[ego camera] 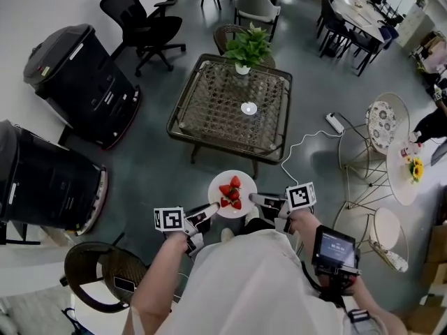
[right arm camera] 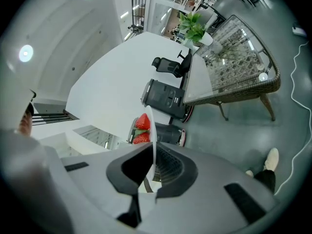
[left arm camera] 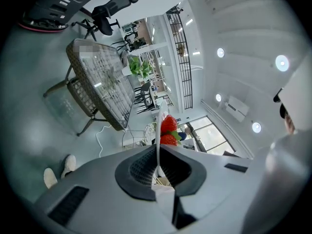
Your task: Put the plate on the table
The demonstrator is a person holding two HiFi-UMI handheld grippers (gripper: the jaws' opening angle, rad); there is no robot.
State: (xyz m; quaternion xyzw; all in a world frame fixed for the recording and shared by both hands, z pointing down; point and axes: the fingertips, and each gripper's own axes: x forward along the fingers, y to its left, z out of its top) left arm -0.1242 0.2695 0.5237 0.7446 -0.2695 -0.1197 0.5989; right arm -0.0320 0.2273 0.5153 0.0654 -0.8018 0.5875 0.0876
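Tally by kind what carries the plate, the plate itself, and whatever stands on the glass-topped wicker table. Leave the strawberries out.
Grippers: 2 (left gripper, right gripper, each shut on the plate's rim)
Plate: 1
Potted plant: 1
Small white round object: 1
Total: 5

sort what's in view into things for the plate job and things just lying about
For the job: plate, strawberries on it, left claw and right claw shut on its rim, table ahead.
Just lying about: potted plant, office chair, power strip, black machines.
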